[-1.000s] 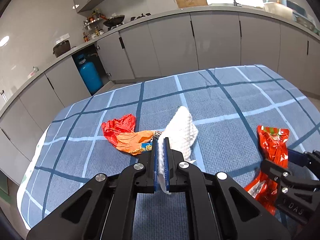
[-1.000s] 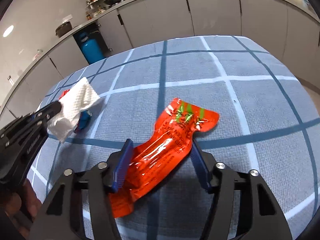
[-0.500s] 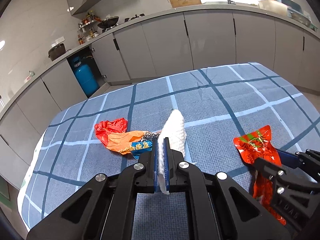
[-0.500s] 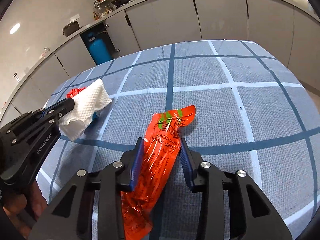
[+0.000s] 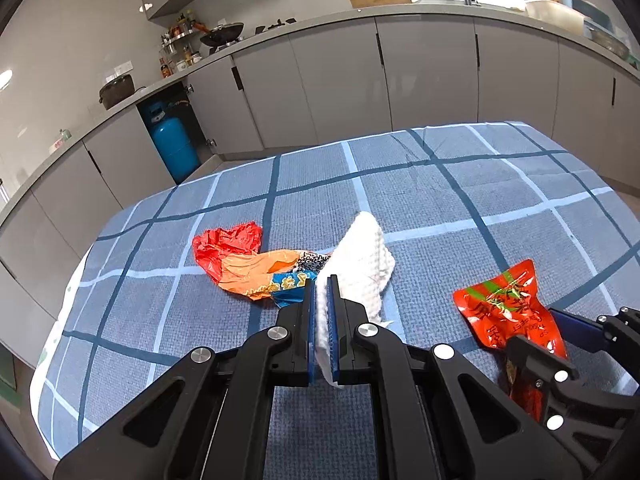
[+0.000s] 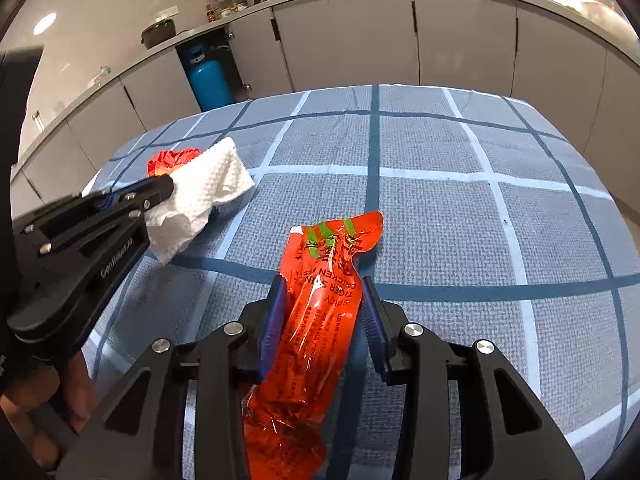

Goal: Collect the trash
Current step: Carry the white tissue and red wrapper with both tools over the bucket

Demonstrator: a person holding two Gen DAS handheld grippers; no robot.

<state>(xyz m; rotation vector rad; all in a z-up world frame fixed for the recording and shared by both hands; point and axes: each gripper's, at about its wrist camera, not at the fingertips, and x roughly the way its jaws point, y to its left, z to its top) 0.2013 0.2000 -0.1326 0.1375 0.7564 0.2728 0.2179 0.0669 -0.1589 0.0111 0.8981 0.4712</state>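
Observation:
My left gripper (image 5: 321, 286) is shut on a crumpled white paper towel (image 5: 362, 264) and holds it above the blue checked tablecloth (image 5: 460, 200); it also shows in the right wrist view (image 6: 200, 196). My right gripper (image 6: 322, 288) is closed on a red snack wrapper (image 6: 320, 300) and has it lifted off the cloth; the wrapper also shows in the left wrist view (image 5: 508, 308). A crumpled red, orange and blue wrapper (image 5: 248, 264) lies on the cloth just left of the towel.
Grey kitchen cabinets (image 5: 340, 76) curve behind the table. A blue gas cylinder (image 5: 174, 148) stands in an open cabinet bay. The table's far edge (image 5: 360, 138) and left edge (image 5: 60, 312) are in view.
My right gripper closed on the red wrapper and lifted it. My left gripper rose slightly with the towel.

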